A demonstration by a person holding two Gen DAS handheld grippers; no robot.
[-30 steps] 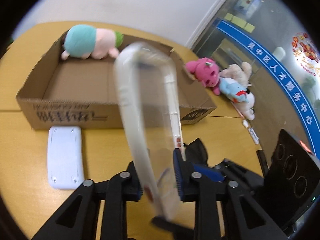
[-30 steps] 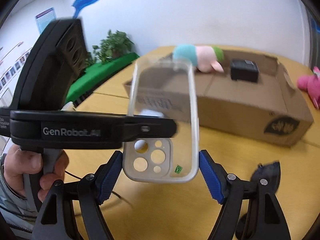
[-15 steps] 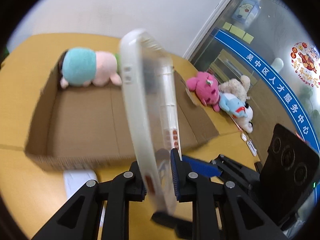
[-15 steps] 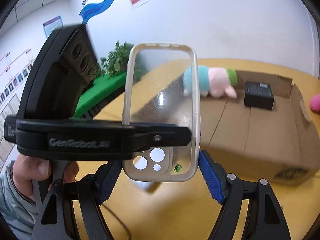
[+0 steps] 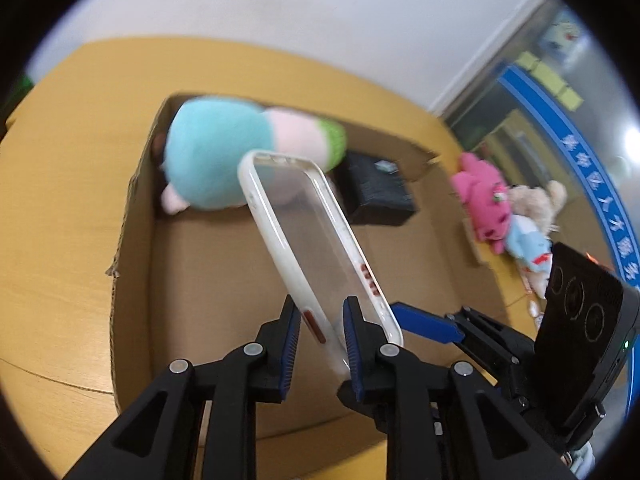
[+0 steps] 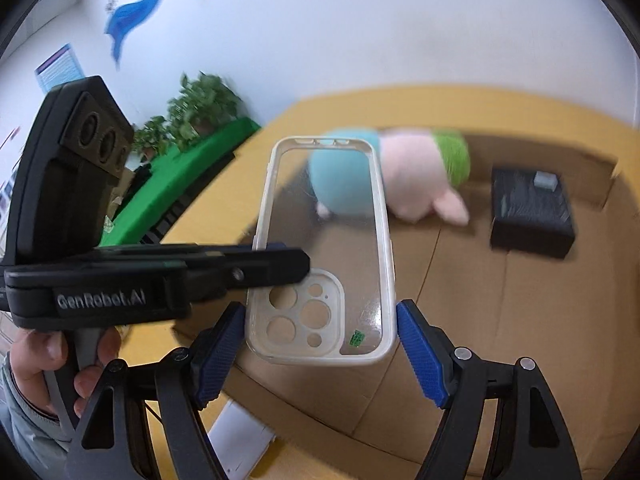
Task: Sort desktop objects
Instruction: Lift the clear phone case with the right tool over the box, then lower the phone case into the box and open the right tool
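Observation:
My left gripper is shut on a clear phone case with a white rim, held tilted above the open cardboard box. The case also shows in the right wrist view, between my right gripper's blue pads, which stand apart on either side of its camera end. My right gripper is open around it. The left gripper's body crosses in from the left. Inside the box lie a teal, pink and green plush toy and a black box-shaped object.
Pink, beige and blue plush toys lie on the wooden table right of the box. A white flat object lies on the table in front of the box. Green plants stand beyond the table.
Both grippers have moved forward over the box with the case. The case has tipped from upright toward the box floor. The white object has dropped out of the left wrist view.

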